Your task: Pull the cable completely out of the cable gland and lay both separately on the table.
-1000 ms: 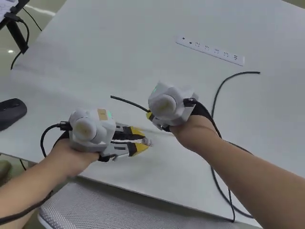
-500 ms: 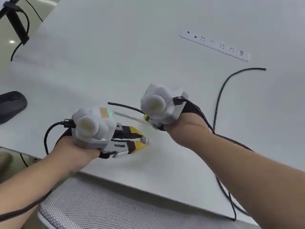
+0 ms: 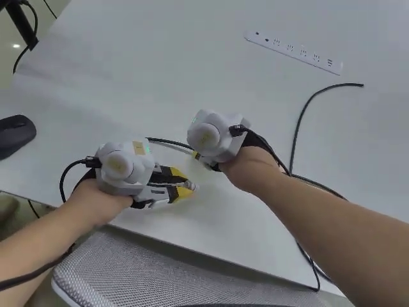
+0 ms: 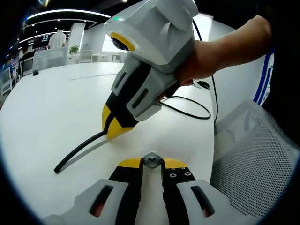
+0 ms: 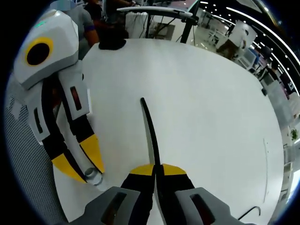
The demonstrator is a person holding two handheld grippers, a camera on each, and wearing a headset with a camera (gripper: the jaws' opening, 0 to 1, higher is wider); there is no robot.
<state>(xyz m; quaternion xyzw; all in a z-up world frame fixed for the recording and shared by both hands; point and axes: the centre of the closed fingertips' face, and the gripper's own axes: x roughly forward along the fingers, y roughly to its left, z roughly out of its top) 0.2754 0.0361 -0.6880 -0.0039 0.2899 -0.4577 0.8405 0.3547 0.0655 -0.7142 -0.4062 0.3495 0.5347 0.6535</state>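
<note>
1. White tabletop [image 3: 160,57] carries the work. A white power strip [image 3: 297,51] lies toward its far side and a dark mouse [image 3: 13,134] sits at the left.
2. The left gripper [image 4: 151,164] has its yellow-tipped jaws pinching the small grey gland [image 4: 151,159]. The gland sits right between the tips, held close over the table near its front edge.
3. The right gripper [image 5: 157,169] has its jaws pressed together on the black cable [image 5: 149,131]. The cable runs straight forward from the tips and ends free over the white surface.
4. In the left gripper view, the right gripper comes in from above. The cable slants down from its yellow tips, and its loose end is down at the tabletop, off to the left of the gland.
5. The gland and the visible stretch of cable are apart, with bare table showing between them. The cable behind the right gripper's jaws is hidden.
6. In the head view the two grippers are close together, the right one just beyond the left. The cable reaches leftward from the right gripper.
7. A second black cord [image 3: 297,128] curves across the table on the right, passing behind the right hand [image 3: 252,169].
8. A grey mesh chair seat [image 3: 128,275] shows below the table's front edge.
</note>
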